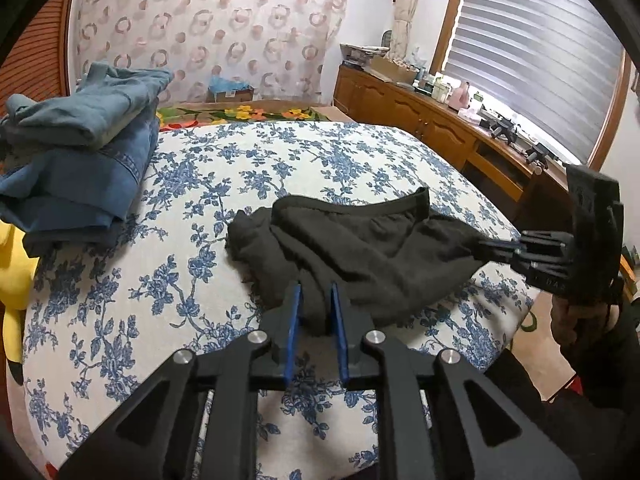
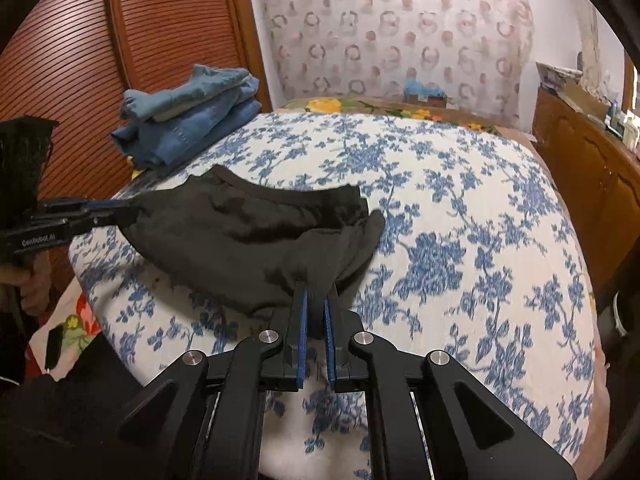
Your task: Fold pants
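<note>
Both tongs, left [image 1: 316, 286] and right [image 2: 316, 286], clamp the black pants' [image 1: 360, 248] near edge.

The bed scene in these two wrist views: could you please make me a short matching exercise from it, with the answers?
Things:
1. black pants
2. folded jeans stack
3. yellow plush toy
4. wooden cabinet

Descriptions:
A. under the window
B. at the bed's far-left corner
C. clamped by both grippers
D. at the bed's left edge, partly cut off

Pairs: 1-C, 2-B, 3-D, 4-A

Both wrist views: close, downward, sharing bed [image 1: 360, 152]
</note>
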`<state>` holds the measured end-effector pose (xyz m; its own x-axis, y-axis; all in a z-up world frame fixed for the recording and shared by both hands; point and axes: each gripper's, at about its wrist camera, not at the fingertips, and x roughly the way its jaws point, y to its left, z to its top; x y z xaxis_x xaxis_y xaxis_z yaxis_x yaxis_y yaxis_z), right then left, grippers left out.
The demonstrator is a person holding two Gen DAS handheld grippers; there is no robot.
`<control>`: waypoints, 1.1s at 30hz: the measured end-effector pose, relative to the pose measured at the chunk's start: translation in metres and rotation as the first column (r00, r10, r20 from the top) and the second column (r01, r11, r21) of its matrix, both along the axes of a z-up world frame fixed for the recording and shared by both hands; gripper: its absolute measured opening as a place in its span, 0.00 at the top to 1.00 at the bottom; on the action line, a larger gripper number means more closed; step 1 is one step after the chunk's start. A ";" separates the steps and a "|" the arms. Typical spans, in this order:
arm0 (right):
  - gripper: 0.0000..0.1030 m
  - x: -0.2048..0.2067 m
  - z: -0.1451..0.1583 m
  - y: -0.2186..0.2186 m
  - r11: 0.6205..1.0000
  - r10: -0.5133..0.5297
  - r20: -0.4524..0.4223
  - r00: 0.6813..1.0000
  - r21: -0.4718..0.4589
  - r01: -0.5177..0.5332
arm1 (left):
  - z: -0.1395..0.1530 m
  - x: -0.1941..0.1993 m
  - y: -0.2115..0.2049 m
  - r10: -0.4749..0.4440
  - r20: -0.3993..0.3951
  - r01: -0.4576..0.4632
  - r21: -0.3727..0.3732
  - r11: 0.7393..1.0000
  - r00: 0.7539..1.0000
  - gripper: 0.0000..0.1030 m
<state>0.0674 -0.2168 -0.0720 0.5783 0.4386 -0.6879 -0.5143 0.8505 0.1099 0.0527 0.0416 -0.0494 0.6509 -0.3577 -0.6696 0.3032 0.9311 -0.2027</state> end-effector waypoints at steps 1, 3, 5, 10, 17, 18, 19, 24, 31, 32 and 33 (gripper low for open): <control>0.95 -0.001 -0.001 0.000 1.000 -0.002 -0.001 1.000 -0.001 0.002 | 0.001 0.001 0.000 0.002 0.001 -0.002 0.005 1.000 1.000 0.85; 0.95 -0.001 -0.001 -0.001 1.000 -0.003 -0.005 1.000 0.005 0.003 | 0.002 0.003 -0.001 0.004 -0.002 -0.004 0.012 1.000 1.000 0.80; 0.95 -0.002 0.000 -0.001 1.000 -0.007 -0.001 1.000 0.009 0.007 | 0.002 0.007 -0.002 0.003 -0.004 -0.003 0.015 1.000 1.000 0.76; 0.90 -0.005 0.008 0.001 1.000 -0.011 0.031 0.999 -0.006 0.011 | -0.006 0.019 -0.007 0.000 -0.020 0.000 0.027 1.000 1.000 0.75; 0.82 0.010 0.011 0.000 0.999 -0.031 0.040 0.999 0.006 0.031 | -0.028 0.032 -0.009 0.007 -0.065 -0.005 0.037 0.999 0.998 0.75; 0.82 0.014 0.009 0.001 0.999 -0.034 0.036 0.999 0.002 0.034 | -0.029 0.032 -0.009 0.008 -0.067 -0.006 0.036 0.999 0.998 0.75; 0.82 0.018 0.006 0.003 0.999 -0.036 0.028 0.999 -0.002 0.036 | -0.031 0.033 -0.008 0.009 -0.069 -0.007 0.032 0.999 0.998 0.75; 0.82 0.032 -0.012 0.010 0.999 -0.035 -0.020 0.999 -0.014 0.035 | -0.033 0.032 -0.006 -0.004 -0.060 0.004 0.006 1.000 0.998 0.75; 0.96 0.030 -0.021 0.015 0.997 -0.032 0.004 0.999 -0.069 0.032 | -0.026 0.022 -0.008 -0.016 0.002 0.016 0.022 1.000 1.000 0.98; 0.97 0.030 -0.020 0.014 0.997 -0.035 0.007 0.999 -0.068 0.035 | -0.023 0.020 -0.004 0.000 0.021 -0.001 0.013 1.000 1.000 0.99; 0.97 0.029 -0.020 0.012 0.997 -0.040 0.010 0.999 -0.066 0.040 | -0.020 0.019 0.001 0.014 0.027 -0.014 -0.008 1.000 1.000 0.99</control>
<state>0.0962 -0.2047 -0.0919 0.6005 0.3686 -0.7096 -0.4806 0.8756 0.0482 0.0716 0.0429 -0.0694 0.6740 -0.3532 -0.6488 0.2954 0.9339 -0.2016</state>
